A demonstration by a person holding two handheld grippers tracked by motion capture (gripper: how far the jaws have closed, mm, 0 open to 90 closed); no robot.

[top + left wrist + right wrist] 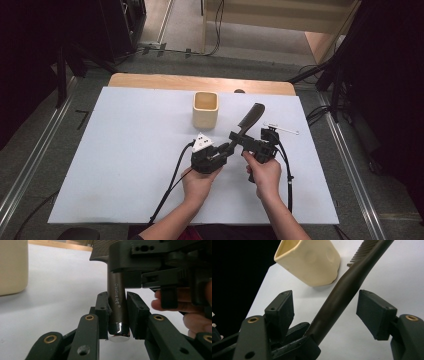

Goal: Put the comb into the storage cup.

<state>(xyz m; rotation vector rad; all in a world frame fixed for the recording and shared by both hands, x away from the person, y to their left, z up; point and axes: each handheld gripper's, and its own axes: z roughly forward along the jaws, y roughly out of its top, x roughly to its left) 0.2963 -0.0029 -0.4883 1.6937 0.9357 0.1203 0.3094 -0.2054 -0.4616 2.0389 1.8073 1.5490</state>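
My left gripper (117,315) fingers pinch the dark plastic comb's (117,297) handle end; right gripper (324,312) fingers straddle it, untouching; handover unfinished; cream square cup (205,109) waits empty, I judge.

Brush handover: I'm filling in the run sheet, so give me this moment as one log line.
left hand-held gripper: shut on brush handle | right hand-held gripper: open, pads either side of handle, not touching | cream cup: upright, apart
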